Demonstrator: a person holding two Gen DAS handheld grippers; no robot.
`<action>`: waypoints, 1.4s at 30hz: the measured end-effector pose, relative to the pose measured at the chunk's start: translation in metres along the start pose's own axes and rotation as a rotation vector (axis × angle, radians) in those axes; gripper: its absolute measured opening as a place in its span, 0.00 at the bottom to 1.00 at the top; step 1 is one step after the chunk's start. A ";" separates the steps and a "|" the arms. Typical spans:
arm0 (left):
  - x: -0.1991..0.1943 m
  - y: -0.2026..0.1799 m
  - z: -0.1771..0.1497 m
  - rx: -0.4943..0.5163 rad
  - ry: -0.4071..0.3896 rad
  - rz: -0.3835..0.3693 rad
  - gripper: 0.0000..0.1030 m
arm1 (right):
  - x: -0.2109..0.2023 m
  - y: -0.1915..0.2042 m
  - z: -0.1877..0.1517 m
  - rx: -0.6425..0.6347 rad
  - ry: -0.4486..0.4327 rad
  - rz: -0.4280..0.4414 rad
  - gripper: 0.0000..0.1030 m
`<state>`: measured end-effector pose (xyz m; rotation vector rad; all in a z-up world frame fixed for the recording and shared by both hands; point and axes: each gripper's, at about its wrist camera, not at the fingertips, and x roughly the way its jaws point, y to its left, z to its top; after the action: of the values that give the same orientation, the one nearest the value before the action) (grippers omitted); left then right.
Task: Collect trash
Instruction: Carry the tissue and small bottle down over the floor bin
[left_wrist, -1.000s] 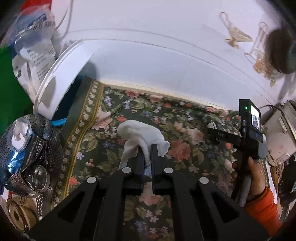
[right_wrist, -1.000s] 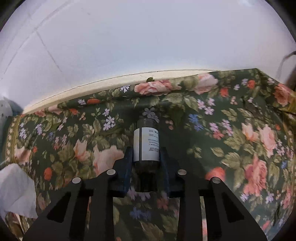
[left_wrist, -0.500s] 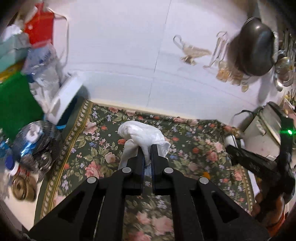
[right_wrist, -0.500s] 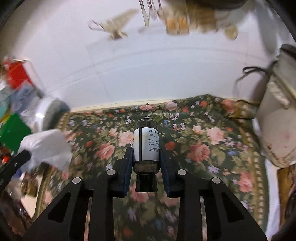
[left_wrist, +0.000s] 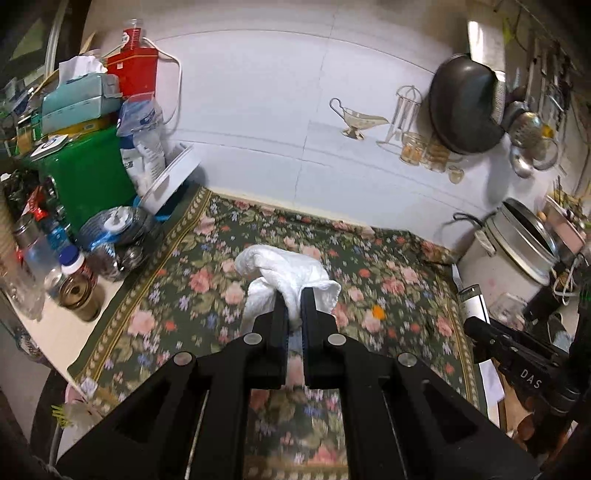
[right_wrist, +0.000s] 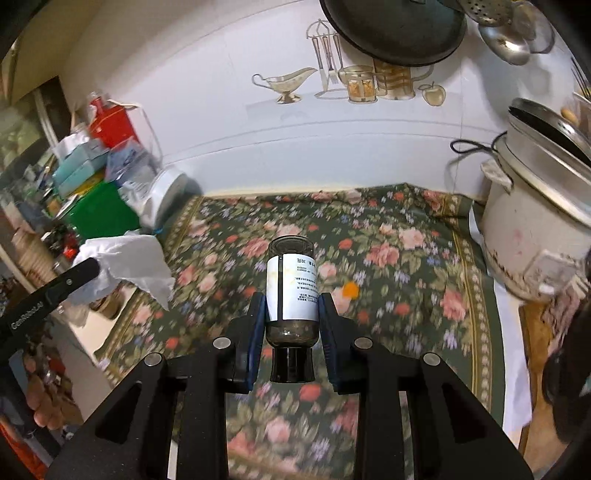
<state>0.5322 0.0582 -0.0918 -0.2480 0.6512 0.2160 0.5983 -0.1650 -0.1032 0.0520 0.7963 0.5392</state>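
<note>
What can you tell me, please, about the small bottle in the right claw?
The bottle is small, of dark brownish see-through glass or plastic, with a white printed label round its middle and a black cap. It looks empty or nearly so. It is held base away from the camera, cap toward it, tilted slightly. The right claw is shut on it, blue pads pressing its two sides near the label's lower part. Nothing else touches it; it hangs above the floral cloth.

My two wrist views look steeply down along each claw from well above the worktop (left_wrist: 55, 332), facing the wall (right_wrist: 258, 147); both share the floral cloth (left_wrist: 388, 295) and cooker (right_wrist: 535, 240).
</note>
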 end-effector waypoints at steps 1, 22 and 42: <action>-0.006 0.002 -0.005 0.005 0.003 -0.005 0.04 | -0.005 0.003 -0.006 0.001 0.001 0.001 0.25; -0.152 0.102 -0.138 0.158 0.075 -0.102 0.04 | -0.091 0.141 -0.167 0.112 -0.012 -0.033 0.25; -0.045 0.091 -0.281 0.192 0.460 -0.184 0.04 | -0.029 0.114 -0.275 0.221 0.247 -0.152 0.25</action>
<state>0.3127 0.0566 -0.2938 -0.1712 1.0929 -0.0859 0.3410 -0.1228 -0.2501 0.1292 1.0895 0.3150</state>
